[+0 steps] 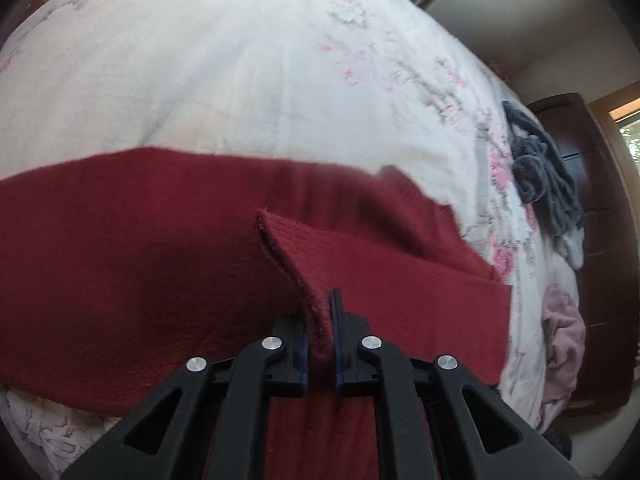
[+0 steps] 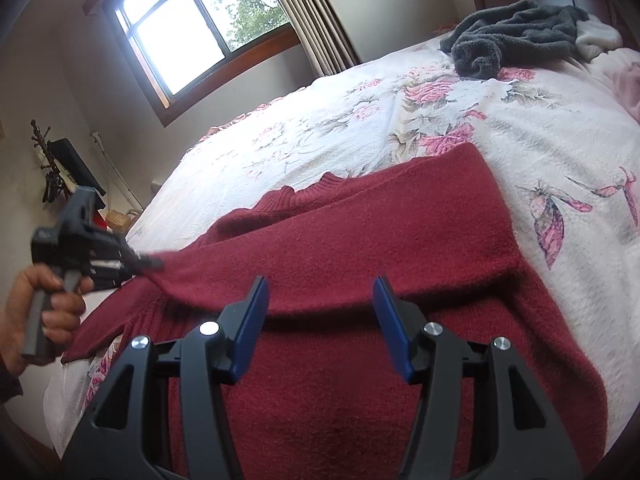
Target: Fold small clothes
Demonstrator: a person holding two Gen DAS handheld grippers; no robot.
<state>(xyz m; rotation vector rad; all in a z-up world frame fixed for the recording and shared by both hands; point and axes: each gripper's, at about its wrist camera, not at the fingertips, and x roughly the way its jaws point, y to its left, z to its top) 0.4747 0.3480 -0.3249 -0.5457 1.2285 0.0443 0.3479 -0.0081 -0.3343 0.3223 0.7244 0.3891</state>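
Observation:
A dark red knitted sweater lies across the floral bedspread, partly folded over itself. My left gripper is shut on a raised fold of the sweater's edge. From the right wrist view, that same left gripper is at the far left, held by a hand, pinching the sweater's corner. My right gripper hovers open just above the sweater's folded layer, with nothing between its blue pads.
A dark grey fleecy garment and a pale pink one lie further along the bed. A dark wooden headboard stands behind them. A window and a coat stand are beyond the bed's far side.

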